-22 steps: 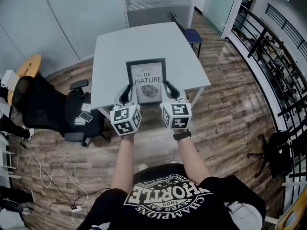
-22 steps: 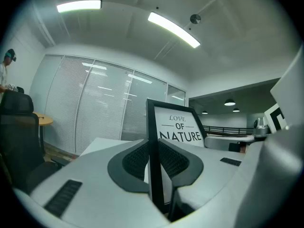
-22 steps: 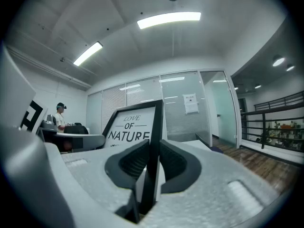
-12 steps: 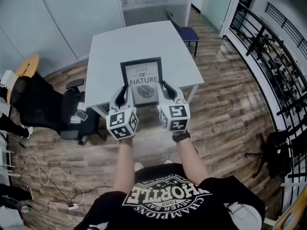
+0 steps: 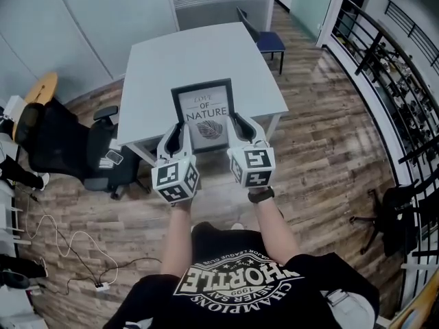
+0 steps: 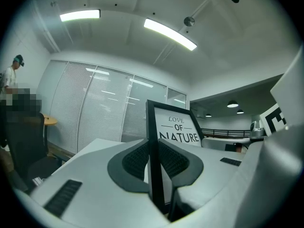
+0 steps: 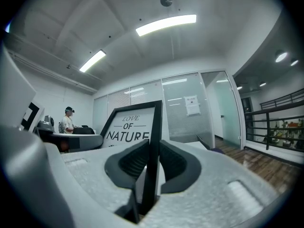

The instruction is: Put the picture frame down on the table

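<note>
1. The picture frame (image 5: pixel 203 114) is held over the near edge of the table (image 5: pixel 192 53).
2. The left gripper (image 5: pixel 178 131) has its jaws clamped on the frame's left edge.
3. The right gripper (image 5: pixel 241 126) has its jaws clamped on the frame's right edge.

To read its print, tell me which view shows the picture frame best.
The head view: the whole picture frame shows face-on, held at its sides by the left gripper and right gripper. Each gripper view shows one edge clamped between its jaws, the print slanted.
</note>
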### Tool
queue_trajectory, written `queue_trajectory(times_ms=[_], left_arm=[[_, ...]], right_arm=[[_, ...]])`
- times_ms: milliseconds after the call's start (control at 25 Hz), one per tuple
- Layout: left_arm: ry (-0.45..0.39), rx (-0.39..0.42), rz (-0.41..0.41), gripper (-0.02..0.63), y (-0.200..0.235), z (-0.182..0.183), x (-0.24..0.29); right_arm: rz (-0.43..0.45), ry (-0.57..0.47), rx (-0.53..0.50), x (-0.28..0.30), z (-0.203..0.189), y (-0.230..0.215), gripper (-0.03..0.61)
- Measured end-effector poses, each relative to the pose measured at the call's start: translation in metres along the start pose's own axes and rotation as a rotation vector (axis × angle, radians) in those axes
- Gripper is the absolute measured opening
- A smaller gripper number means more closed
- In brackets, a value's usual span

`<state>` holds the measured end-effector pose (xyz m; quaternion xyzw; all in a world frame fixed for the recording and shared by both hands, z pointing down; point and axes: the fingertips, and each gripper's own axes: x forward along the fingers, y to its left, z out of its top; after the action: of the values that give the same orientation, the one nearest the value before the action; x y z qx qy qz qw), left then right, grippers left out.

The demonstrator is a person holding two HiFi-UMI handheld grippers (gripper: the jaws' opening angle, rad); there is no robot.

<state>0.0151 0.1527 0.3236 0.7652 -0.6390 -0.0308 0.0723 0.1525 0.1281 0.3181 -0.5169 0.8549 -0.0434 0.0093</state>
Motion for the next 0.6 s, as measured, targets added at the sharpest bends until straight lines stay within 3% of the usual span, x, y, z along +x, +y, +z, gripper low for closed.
queue_trajectory(times_ms=[360,600], left_arm=[[0.003,0.011,0.052,0.066,0.018,0.003,-0.006],[0.005,-0.016,0.034,0.066,0.044,-0.001,0.044]], right_arm=[[0.044,-0.015,0.031,0.008,-0.003,0.017,0.064],[0.019,0.000,0.014,0.057,-0.007,0.006,0.064]])
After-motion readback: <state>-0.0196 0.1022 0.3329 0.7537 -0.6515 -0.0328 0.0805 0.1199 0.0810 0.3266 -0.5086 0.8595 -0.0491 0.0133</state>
